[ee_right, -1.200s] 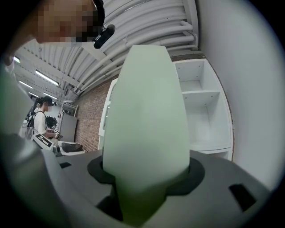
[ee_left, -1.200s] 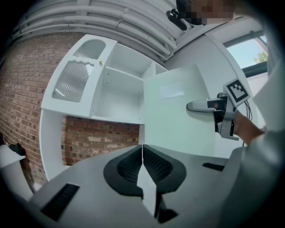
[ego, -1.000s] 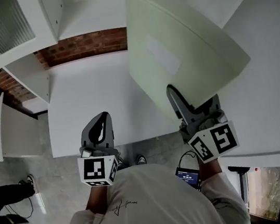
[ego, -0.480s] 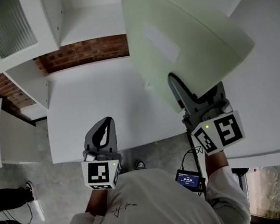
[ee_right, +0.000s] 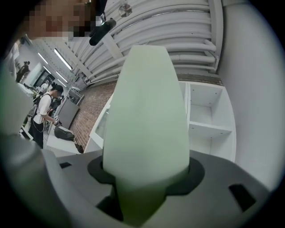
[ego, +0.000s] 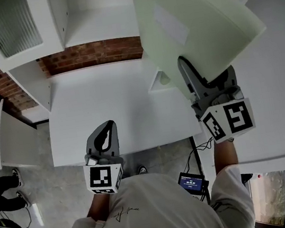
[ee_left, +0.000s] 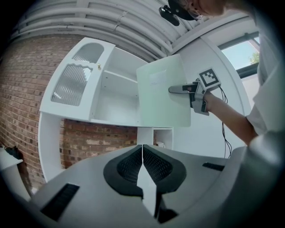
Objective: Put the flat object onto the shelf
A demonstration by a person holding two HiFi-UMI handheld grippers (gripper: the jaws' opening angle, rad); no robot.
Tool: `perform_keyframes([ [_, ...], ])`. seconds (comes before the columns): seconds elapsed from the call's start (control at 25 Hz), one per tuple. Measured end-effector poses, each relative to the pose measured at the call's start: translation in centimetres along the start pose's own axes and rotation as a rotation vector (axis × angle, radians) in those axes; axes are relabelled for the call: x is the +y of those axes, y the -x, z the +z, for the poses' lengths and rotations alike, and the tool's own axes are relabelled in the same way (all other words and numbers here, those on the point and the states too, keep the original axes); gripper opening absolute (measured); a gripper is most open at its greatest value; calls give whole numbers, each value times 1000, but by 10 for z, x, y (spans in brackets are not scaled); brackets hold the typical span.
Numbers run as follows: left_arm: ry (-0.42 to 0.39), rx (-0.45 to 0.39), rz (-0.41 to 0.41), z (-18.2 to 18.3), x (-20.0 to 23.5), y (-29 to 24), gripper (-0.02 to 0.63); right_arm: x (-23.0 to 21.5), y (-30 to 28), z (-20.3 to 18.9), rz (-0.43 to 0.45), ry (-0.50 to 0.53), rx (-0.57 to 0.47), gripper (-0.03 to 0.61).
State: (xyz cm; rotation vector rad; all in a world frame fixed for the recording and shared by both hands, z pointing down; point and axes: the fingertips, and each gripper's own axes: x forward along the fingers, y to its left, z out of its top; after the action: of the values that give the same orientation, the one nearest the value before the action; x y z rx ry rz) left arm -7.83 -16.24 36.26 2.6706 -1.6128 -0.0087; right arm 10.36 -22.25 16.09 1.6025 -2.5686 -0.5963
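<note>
Student: Background, at left?

Tutor: Red brick wall [ego: 90, 53] behind a white cupboard, whose open door [ego: 8, 25] has a ribbed glass pane. A matte white tabletop [ego: 109, 105] lies below.

Student: And the tools?

Tutor: Left gripper [ego: 107, 127], jaws pressed together on nothing, over the table's near edge. Right gripper [ego: 184, 64], jaws clamped on the lower edge of a smooth, pale-green flat board [ego: 197, 16], held tilted before the white shelf [ego: 99, 23]. The board's pale rectangular label [ego: 170, 24] has no legible print.

Left tongs [ego: 110, 124] together, right tongs [ego: 183, 64] clamped
</note>
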Motion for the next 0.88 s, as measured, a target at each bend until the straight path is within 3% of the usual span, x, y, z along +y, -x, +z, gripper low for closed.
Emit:
perform_keyframes([
  [0.2, 2, -6, 21, 2, 3, 4, 19, -5, -14, 4, -5, 68, -8, 273],
  [0.72, 4, -18, 72, 4, 12, 14, 20, -15, -45, 1, -39, 82, -28, 273],
  [0.88, 3, -18, 76, 5, 15, 15, 20, -17, -52, 0, -60, 131, -24, 273],
])
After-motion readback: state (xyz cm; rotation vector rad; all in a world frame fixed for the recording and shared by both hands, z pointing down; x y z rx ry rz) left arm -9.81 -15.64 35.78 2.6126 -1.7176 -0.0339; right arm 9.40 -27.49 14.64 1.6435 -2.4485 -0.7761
